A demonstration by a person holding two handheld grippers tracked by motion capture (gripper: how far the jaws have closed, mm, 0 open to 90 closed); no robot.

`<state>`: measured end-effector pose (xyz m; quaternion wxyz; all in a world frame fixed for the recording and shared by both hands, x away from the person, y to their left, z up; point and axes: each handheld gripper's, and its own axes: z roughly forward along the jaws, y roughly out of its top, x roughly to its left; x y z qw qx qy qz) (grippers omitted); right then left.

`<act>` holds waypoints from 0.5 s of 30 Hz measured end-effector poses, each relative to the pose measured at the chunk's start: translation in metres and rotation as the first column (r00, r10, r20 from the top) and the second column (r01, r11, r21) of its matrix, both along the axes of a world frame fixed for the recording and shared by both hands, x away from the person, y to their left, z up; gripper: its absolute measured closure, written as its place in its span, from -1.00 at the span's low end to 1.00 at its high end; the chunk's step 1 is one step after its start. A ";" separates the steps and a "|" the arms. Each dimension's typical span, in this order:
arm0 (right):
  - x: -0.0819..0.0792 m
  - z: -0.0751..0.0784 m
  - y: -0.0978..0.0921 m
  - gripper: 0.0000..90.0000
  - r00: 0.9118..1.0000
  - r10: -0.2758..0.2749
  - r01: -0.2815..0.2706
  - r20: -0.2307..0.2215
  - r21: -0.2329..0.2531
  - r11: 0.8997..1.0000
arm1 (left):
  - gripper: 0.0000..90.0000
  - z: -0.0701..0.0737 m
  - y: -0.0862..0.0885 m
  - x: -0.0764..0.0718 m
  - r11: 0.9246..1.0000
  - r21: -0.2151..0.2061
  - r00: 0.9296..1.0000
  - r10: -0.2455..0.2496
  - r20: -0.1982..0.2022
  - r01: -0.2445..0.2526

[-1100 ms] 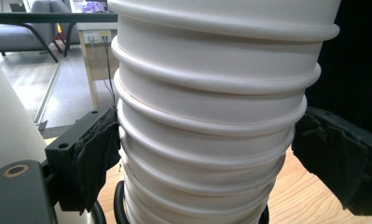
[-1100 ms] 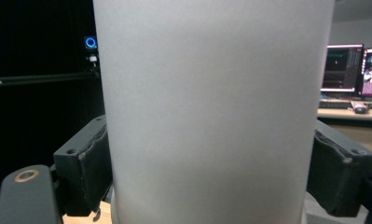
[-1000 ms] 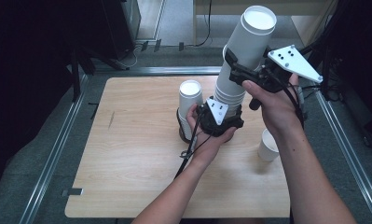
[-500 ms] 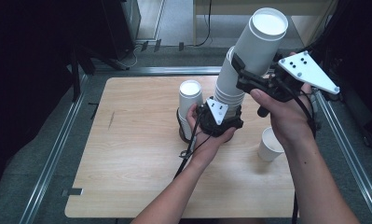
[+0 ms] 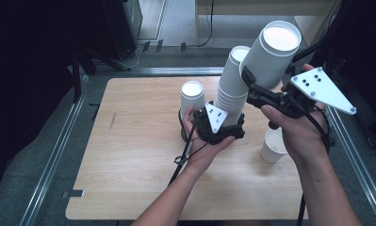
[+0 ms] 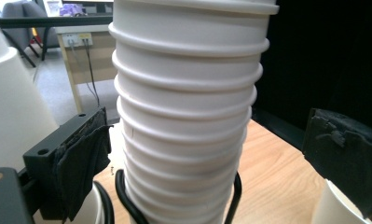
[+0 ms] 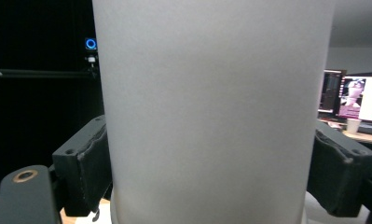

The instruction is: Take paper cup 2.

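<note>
My right gripper (image 5: 251,84) has its jaws clenched on the top paper cup (image 5: 270,54), tilted up-right off the cup stack (image 5: 232,89), which stands between my left gripper's (image 5: 221,125) released jaws above the counter (image 5: 129,155).

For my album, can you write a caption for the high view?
Right gripper lifts one paper cup off the cup stack beside the left gripper.

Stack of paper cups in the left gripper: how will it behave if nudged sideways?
The stack of cups is tall, narrow and already leaning, so it would probably tip easily. It looks like thin paper, likely light and crushable. The left gripper jaws stand apart from its sides in the left gripper view, so little steadies it.
</note>
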<state>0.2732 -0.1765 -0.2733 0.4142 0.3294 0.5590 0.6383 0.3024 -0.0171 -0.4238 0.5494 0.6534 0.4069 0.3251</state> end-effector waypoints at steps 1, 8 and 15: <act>-0.001 -0.001 -0.001 -0.70 1.000 -0.002 0.002 -0.003 0.002 1.000 | -1.00 0.000 0.002 -0.003 1.000 0.001 1.000 -0.007 -0.002 0.007; -0.013 -0.009 -0.007 -0.70 1.000 -0.020 0.020 0.006 0.000 1.000 | -1.00 -0.001 0.014 -0.022 0.999 0.012 0.999 -0.039 -0.006 0.039; -0.025 -0.026 -0.009 -0.70 1.000 -0.026 0.026 0.004 -0.025 0.999 | -1.00 -0.002 0.034 -0.041 0.999 -0.017 0.999 -0.048 -0.010 0.047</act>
